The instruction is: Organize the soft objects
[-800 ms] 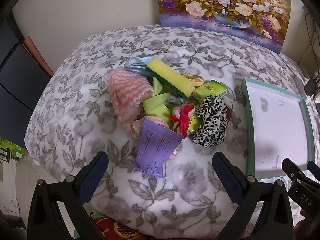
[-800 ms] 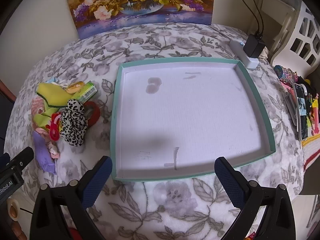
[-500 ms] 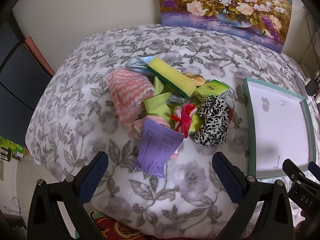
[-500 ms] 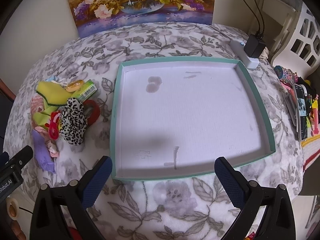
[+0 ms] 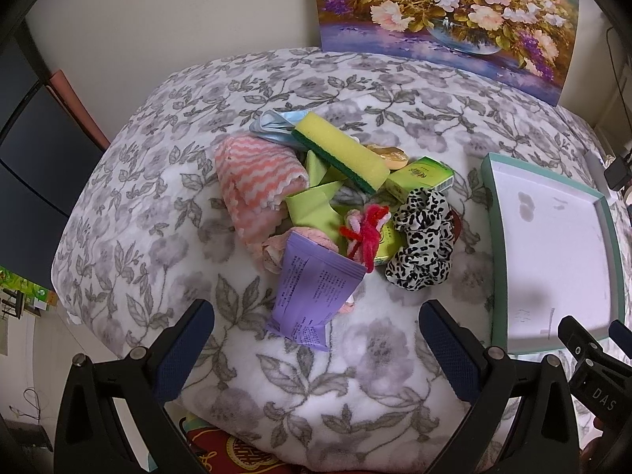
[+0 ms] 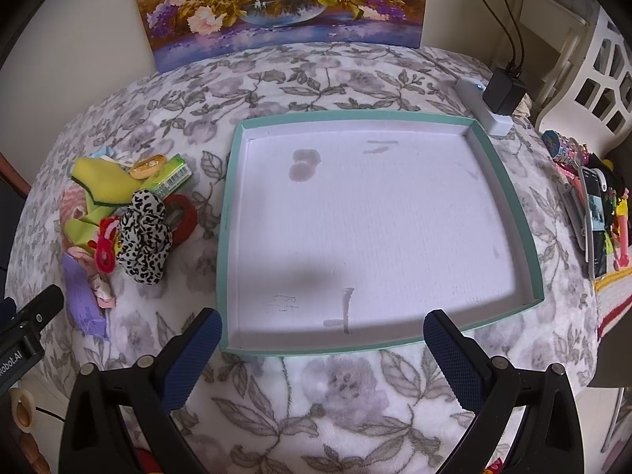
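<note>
A pile of small things lies on the floral blanket: a pink-and-white zigzag cloth [image 5: 256, 185], a yellow-and-green sponge [image 5: 341, 152], a leopard-print scrunchie [image 5: 422, 245], a red pipe-cleaner twist [image 5: 369, 233], a purple packet [image 5: 314, 292] and a green box [image 5: 420, 177]. My left gripper [image 5: 316, 339] is open and empty, just short of the purple packet. My right gripper [image 6: 322, 349] is open and empty at the near rim of the teal tray [image 6: 225, 237], which holds nothing. The scrunchie [image 6: 144, 237] lies left of the tray.
A flower painting [image 6: 276, 4] leans on the wall behind the table. A white power strip with a black adapter [image 6: 497, 98] lies past the tray's far right corner. A phone and toys [image 6: 596, 217] lie at the right edge. The tray also shows at right in the left wrist view [image 5: 493, 217].
The left gripper has drifted slightly left and back, so the pile sits a little further right in its view. The right gripper has barely moved.
</note>
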A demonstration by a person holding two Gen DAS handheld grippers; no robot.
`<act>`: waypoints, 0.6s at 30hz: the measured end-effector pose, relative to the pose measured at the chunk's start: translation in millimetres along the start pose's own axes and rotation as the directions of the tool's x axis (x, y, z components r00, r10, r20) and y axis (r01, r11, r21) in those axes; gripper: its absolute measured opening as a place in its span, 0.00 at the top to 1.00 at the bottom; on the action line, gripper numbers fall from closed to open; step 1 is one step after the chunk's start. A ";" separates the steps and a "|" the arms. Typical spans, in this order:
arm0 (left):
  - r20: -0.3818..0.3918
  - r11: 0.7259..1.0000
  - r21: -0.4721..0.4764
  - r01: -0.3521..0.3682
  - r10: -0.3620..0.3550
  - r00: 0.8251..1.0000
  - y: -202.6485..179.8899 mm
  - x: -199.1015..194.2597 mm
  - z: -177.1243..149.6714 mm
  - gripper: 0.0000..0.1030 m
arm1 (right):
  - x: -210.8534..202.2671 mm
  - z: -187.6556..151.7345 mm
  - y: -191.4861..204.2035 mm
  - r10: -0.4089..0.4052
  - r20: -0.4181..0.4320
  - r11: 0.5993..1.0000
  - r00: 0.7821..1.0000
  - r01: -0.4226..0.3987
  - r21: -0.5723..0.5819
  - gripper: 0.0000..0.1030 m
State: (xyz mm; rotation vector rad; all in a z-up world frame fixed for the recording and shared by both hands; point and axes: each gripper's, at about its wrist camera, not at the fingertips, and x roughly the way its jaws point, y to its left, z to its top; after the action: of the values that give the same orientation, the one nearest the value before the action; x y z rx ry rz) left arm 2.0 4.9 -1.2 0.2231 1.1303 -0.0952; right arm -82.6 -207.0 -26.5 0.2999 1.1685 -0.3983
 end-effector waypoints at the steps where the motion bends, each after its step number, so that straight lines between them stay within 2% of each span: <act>1: 0.000 1.000 0.000 0.000 0.000 1.000 0.0 0.0 0.0 0.00 | 0.0 0.0 0.0 0.000 0.000 1.000 1.000 0.000 0.000 0.00; 18: 0.000 1.000 0.001 -0.002 0.002 1.000 0.2 -0.1 -0.3 0.00 | 0.8 -0.8 0.8 0.003 -0.008 1.000 1.000 -0.003 -0.002 0.00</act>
State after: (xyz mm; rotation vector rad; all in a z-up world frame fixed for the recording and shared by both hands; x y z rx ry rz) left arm 1.8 5.2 -1.2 0.2249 1.1304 -0.0937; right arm -82.6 -206.1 -27.5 0.3022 1.1760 -0.3936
